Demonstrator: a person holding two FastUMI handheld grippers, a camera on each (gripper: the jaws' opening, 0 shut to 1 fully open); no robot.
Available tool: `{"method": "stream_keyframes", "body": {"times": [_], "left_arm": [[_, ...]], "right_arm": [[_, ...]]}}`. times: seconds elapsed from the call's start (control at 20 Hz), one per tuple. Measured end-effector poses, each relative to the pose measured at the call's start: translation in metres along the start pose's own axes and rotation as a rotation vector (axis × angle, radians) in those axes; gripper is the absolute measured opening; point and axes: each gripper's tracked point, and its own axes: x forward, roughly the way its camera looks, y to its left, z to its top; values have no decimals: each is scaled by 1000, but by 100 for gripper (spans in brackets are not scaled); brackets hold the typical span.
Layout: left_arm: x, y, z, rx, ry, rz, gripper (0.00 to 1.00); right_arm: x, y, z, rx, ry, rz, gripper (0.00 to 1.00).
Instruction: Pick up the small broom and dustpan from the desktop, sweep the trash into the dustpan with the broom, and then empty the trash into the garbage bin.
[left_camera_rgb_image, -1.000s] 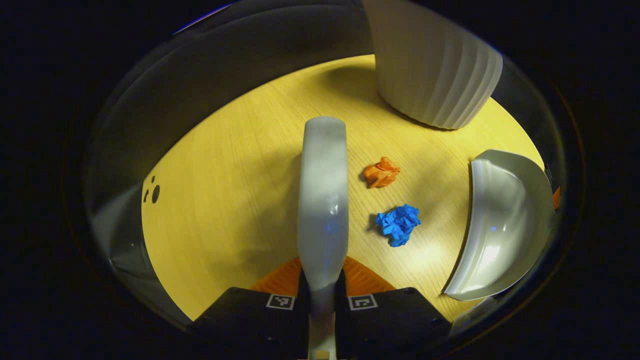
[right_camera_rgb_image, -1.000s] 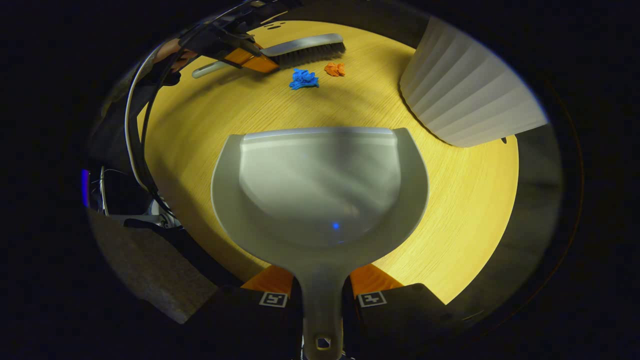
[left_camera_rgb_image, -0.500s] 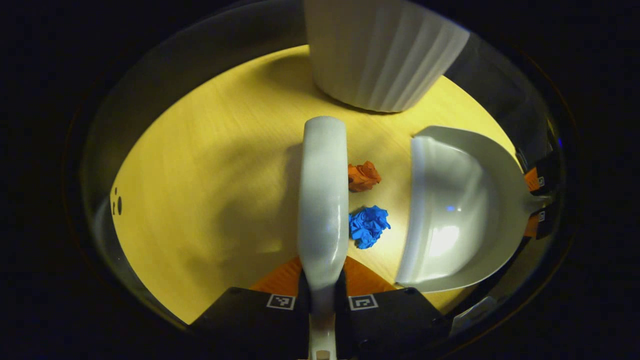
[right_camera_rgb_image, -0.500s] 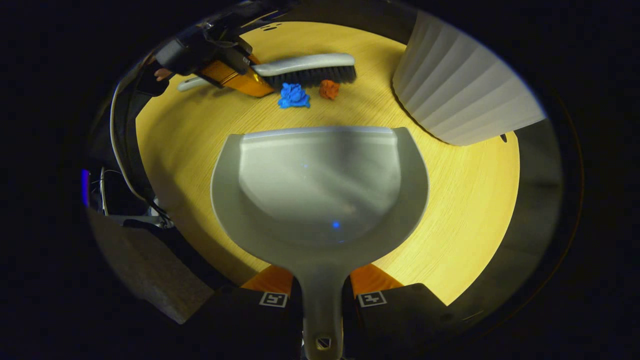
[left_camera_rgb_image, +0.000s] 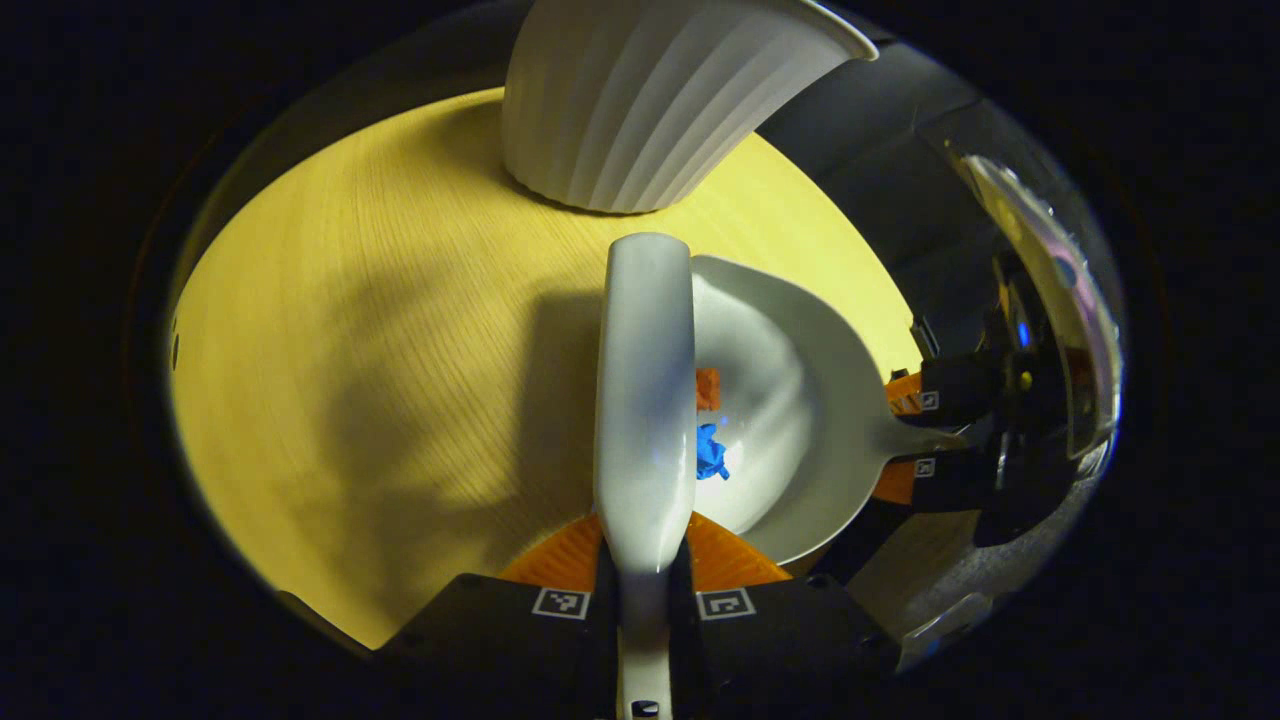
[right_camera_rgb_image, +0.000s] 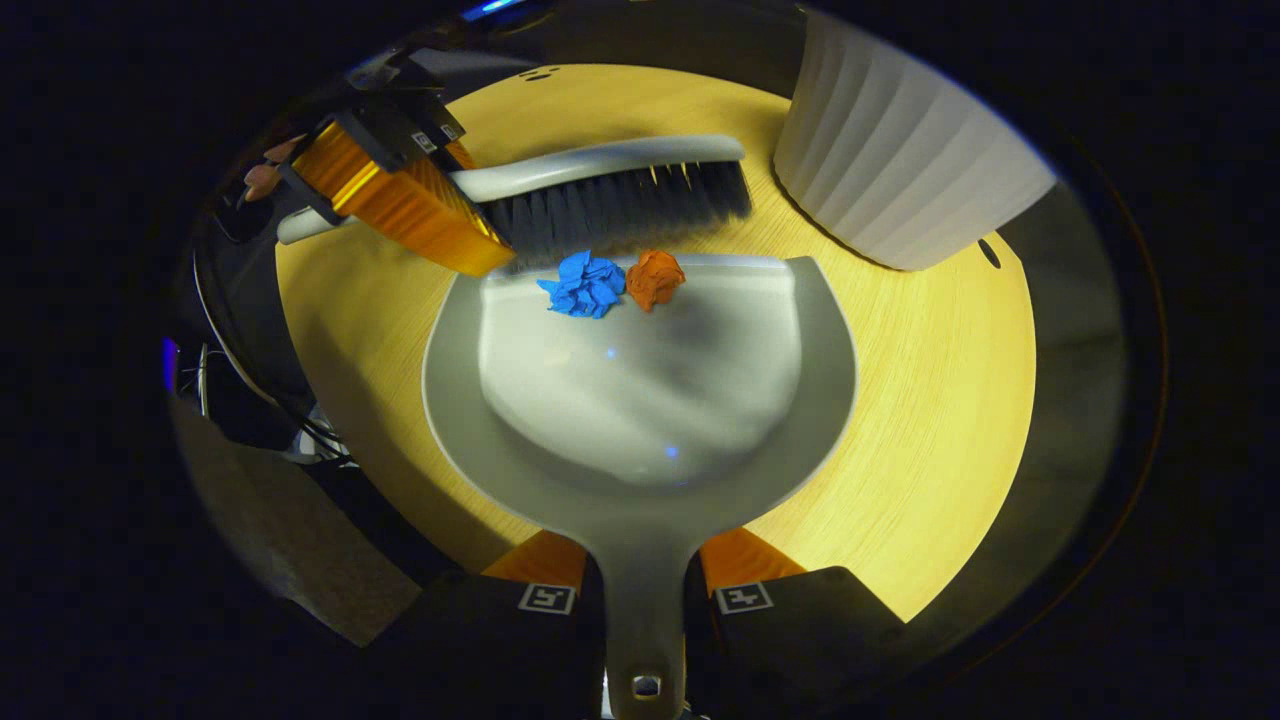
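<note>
Broom (right_camera_rgb_image: 610, 190): grey back, black bristles; left claw (left_camera_rgb_image: 645, 580) grips handle.
Dustpan (right_camera_rgb_image: 640, 400): grey scoop; right claw (right_camera_rgb_image: 645, 600) grips handle.
Trash: blue wad (right_camera_rgb_image: 583, 284), orange wad (right_camera_rgb_image: 654, 279) at dustpan lip.

Two facing close views, shared dustpan (left_camera_rgb_image: 800, 420).

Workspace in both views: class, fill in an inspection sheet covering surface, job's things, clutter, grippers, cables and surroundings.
Surface: yellow wood-grain desktop.
Job's things: broom with bristles at the front lip of the dustpan; blue wad and orange wad just inside that lip; ribbed white bin upright beside it.
Clutter: nothing seen.
Grippers: left gripper shut on the broom handle; right gripper shut on the dustpan handle.
Cables: dark cables off the desktop edge.
Surroundings: dark booth; a hand behind the left gripper.
</note>
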Motion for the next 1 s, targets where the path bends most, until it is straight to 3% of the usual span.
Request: {"method": "stream_keyframes", "body": {"times": [0.05,0.1,0.15,0.25,0.35,0.5,0.6,0.75,1.0], "left_arm": [[-9,-3,0,4,-16,8,24],[-22,-1,-1,8,-30,27,24],[-34,0,-1,8,-47,55,24],[-49,7,-2,-11,-91,122,24],[-62,21,-7,-44,-137,191,24],[-87,43,-16,-80,-195,280,24],[-90,51,-31,-133,-210,297,22],[-80,65,-46,-196,-204,325,24],[-63,73,-64,-230,-211,330,24]], "right_arm": [[4,1,-1,7,-27,0,32],[7,1,0,16,-53,-4,36],[6,3,0,28,-73,-7,32],[2,6,2,67,-93,-2,36],[-10,6,1,110,-112,-1,39],[-40,8,-1,161,-107,-31,36],[-65,2,1,189,-108,-58,40],[-112,-9,3,225,-105,-94,36],[-184,-23,23,276,-148,-102,36]]}}
